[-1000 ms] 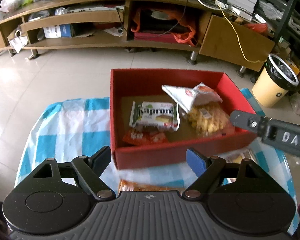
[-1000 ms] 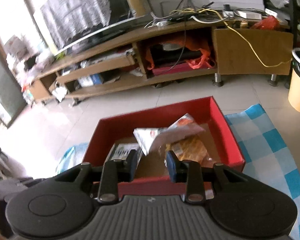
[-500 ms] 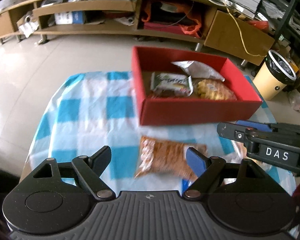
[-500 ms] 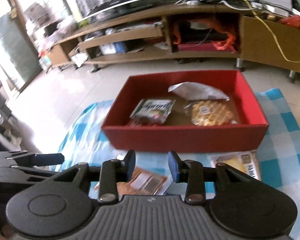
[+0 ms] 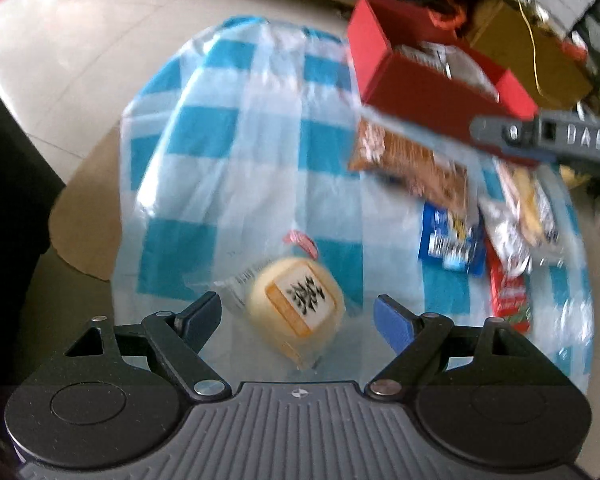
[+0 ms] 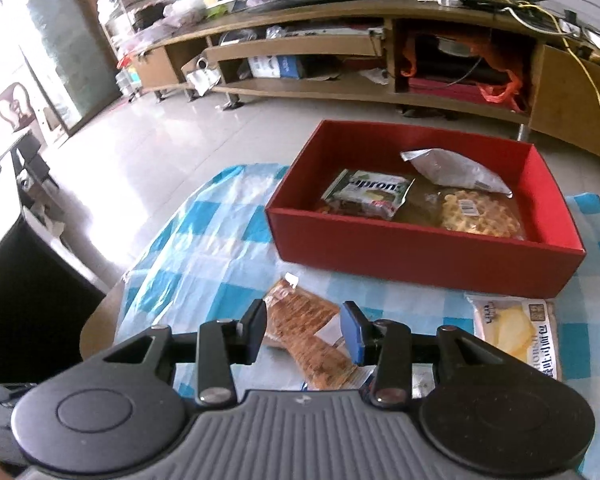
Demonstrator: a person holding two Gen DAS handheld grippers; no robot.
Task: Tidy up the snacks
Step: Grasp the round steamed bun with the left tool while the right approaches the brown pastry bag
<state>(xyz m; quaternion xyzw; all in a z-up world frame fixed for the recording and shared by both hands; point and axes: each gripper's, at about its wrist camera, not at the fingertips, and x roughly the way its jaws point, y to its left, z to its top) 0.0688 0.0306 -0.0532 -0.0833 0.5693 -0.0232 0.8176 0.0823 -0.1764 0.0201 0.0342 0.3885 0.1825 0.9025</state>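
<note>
A red box [image 6: 420,250] on the blue-checked cloth [image 6: 204,256] holds a green wafer pack [image 6: 370,192], a silver bag [image 6: 456,170] and a waffle pack [image 6: 478,212]. My left gripper [image 5: 298,318] is open above a round yellow cake in clear wrap [image 5: 296,308], which lies between its jaws. My right gripper [image 6: 304,330] is open over a brown snack pack [image 6: 308,336], jaws on either side of it. The brown pack [image 5: 412,164] and the red box [image 5: 428,84] also show in the left wrist view, under the right gripper's finger.
A yellow cracker pack [image 6: 516,332] lies at the right of the cloth. A blue pack [image 5: 450,240], a red pack [image 5: 508,296] and a clear pack [image 5: 524,208] lie at the right. A wooden TV bench [image 6: 380,52] stands behind. The table edge is at the left.
Both grippers have pulled back from the red box toward the table's near side. The left one swung left and down over the round cake. The right one now hovers over the brown pack.
</note>
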